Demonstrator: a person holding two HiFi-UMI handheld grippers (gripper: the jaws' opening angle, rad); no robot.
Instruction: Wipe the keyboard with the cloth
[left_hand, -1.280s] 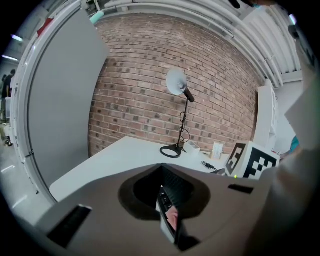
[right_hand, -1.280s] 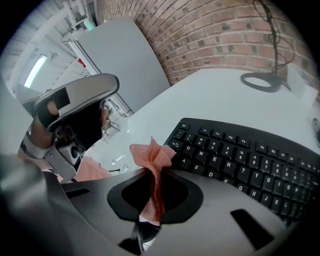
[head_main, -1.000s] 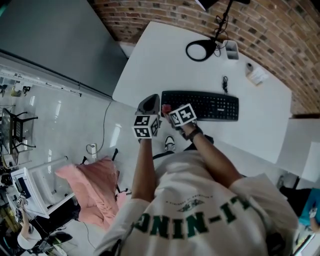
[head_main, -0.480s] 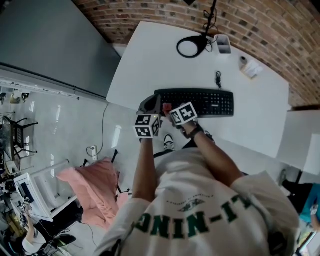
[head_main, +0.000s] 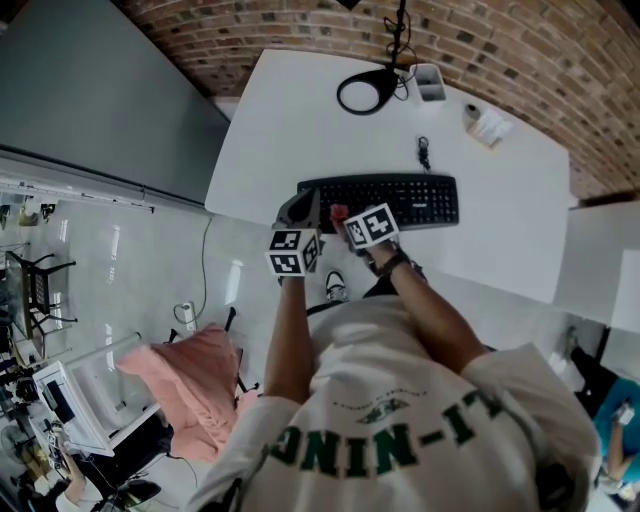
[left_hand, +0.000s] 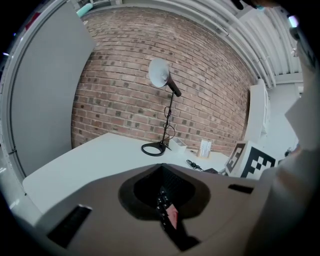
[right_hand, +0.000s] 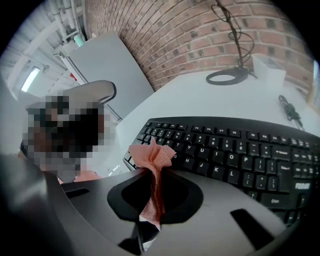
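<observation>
A black keyboard (head_main: 390, 201) lies on the white table (head_main: 300, 110); it fills the right gripper view, keyboard (right_hand: 240, 150). My right gripper (head_main: 345, 220) hovers at its front left corner, shut on a pink cloth (head_main: 337, 212). The cloth (right_hand: 152, 162) sticks up bunched from the closed jaws of the right gripper (right_hand: 151, 212) just before the left-hand keys. My left gripper (head_main: 300, 210) hangs beside it at the table's front edge. The left gripper (left_hand: 167, 215) looks shut, with a small pink bit at the seam that I cannot identify.
A desk lamp (left_hand: 161, 75) with a round base (head_main: 365, 95) stands at the table's back by the brick wall (head_main: 560, 60). Next to it are a small white box (head_main: 430, 82), a dark cable piece (head_main: 424, 153) and a white item (head_main: 487, 125). Another white surface (head_main: 600, 260) sits right.
The table and keyboard have slid up and left in the head view. Both grippers keep their places at the keyboard's front left corner, with the cloth still held.
</observation>
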